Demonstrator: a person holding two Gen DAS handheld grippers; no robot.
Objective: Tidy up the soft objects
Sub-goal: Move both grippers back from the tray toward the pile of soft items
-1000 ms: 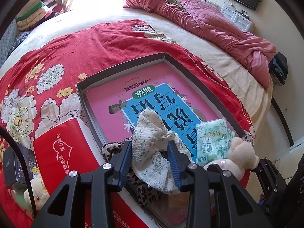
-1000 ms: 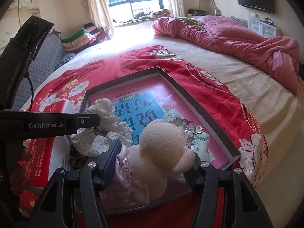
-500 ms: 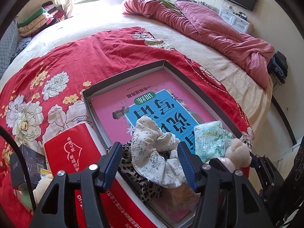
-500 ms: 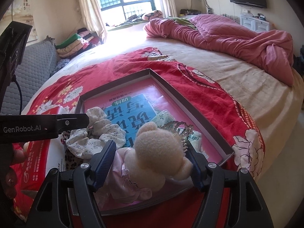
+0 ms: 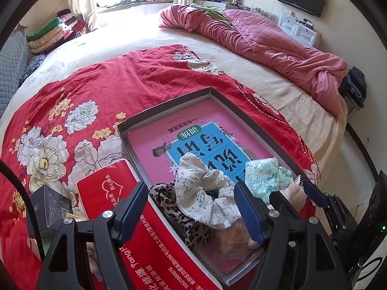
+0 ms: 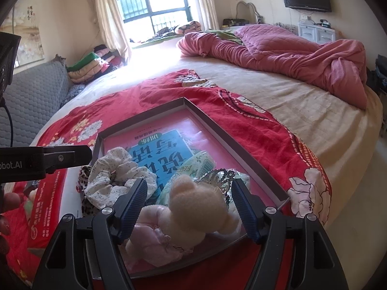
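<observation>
A white floral scrunchie (image 5: 203,193) lies on a leopard-print scrunchie (image 5: 179,215) in the near corner of the grey tray (image 5: 169,104). My left gripper (image 5: 191,210) hovers just over them, its jaws opening, pads clear of the cloth. In the right wrist view a cream teddy bear (image 6: 193,203) in a pink dress lies at the tray's (image 6: 217,130) near edge. My right gripper (image 6: 188,204) is open around the bear with a gap on each side. The floral scrunchie (image 6: 116,176) shows to the bear's left.
A green tissue pack (image 5: 261,178) and a wrapped bun (image 5: 232,239) lie in the tray on a pink book. A red box (image 5: 121,217) and a black box (image 5: 50,205) sit left of it on the red floral cloth. A pink quilt (image 5: 266,41) is heaped at the bed's far side.
My left jaws spread apart and let go of the floral scrunchie, which settled onto the leopard one, and the gripper rose a little. My right jaws widened around the bear.
</observation>
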